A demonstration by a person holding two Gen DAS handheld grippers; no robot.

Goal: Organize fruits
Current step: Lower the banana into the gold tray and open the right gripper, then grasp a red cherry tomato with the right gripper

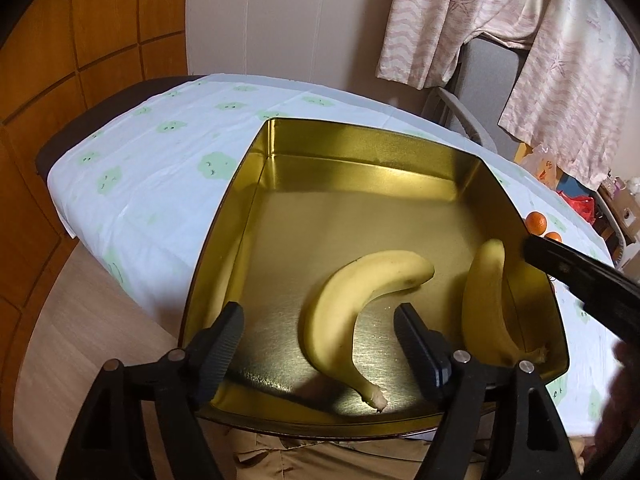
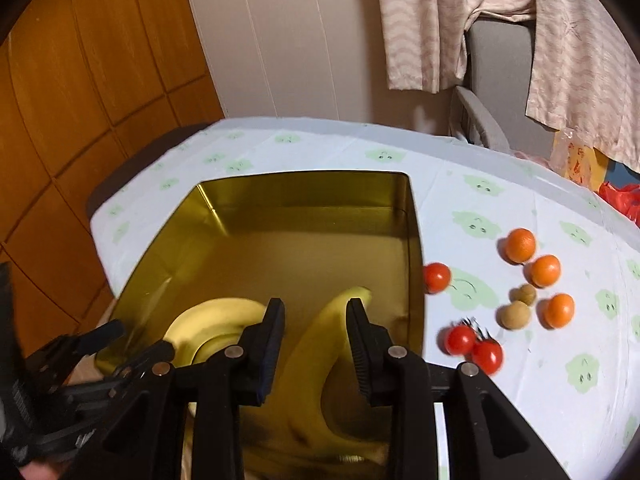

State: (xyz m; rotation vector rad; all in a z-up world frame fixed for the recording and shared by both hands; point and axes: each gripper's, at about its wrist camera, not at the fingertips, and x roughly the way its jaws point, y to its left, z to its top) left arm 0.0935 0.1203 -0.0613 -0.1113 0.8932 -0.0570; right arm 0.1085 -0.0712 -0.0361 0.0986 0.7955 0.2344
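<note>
A gold tin [image 1: 256, 184] stands on the table's near edge with two bananas inside. One curved banana [image 1: 340, 312] lies on the tin floor, under the gap of my open left gripper [image 1: 320, 310], which hovers above it. The second banana [image 1: 484, 300] leans against the tin's right wall. In the right wrist view that banana [image 2: 320, 344] shows below my open right gripper [image 2: 316, 306], whose fingers do not touch it. Right of the tin [image 2: 414, 240] lie three small oranges [image 2: 520, 245], three cherry tomatoes [image 2: 437, 277] and two brown round fruits [image 2: 514, 314].
A white cloth with green prints [image 1: 160, 168] covers the table. A wooden cupboard [image 1: 60, 60] stands to the left. A grey chair [image 2: 500, 80] draped with pale fabric is behind the table, with bags [image 2: 580, 160] beside it. Beige clothing [image 1: 320, 460] shows below the tin.
</note>
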